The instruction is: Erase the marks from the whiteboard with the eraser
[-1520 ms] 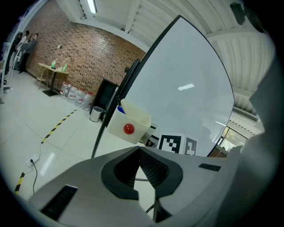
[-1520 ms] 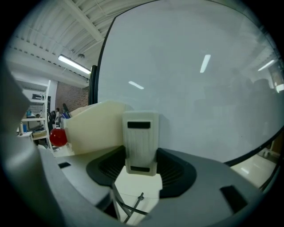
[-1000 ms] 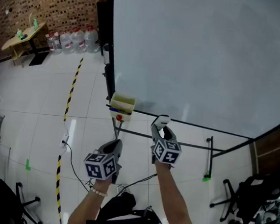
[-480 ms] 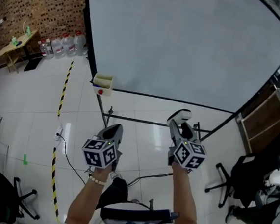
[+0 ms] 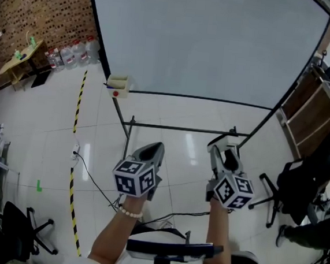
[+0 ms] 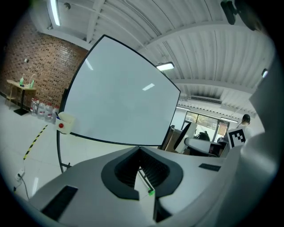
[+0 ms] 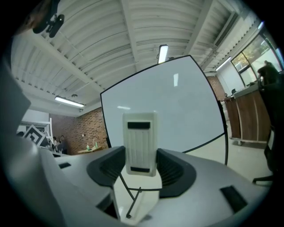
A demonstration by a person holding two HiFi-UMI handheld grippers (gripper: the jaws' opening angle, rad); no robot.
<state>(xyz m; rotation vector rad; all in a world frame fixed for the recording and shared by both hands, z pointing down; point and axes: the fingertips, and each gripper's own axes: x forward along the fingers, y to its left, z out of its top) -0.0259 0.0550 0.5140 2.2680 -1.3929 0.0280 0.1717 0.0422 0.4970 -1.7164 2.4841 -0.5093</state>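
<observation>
**White board stands bare as the eraser waits short of it**

White and wide, the whiteboard [image 5: 203, 39] fills the top of the head view on its black stand [image 5: 183, 128]. No marks can be made out on its face from here; the only streaks in the gripper views look like ceiling-light reflections.

The person holds both tools low and well apart from the board, over the tiled floor [image 5: 48, 140]. This suggests that wiping has either not begun or is already done.

The left gripper [image 6: 140, 149] has its jaws closed tip to tip with nothing between them, so it looks spare for this job. The right gripper [image 7: 141, 156] clamps the eraser [image 7: 141, 144], a pale ribbed block. It stands upright between the pads and juts out towards the board, presumably so that its working face can be brought flat against it.

A small cream box [image 5: 118, 84] with a red dot hangs at the board's lower left corner, probably to hold pens.

No brand or lettering is readable. The only print is the black-and-white square markers on the gripper cubes.
</observation>
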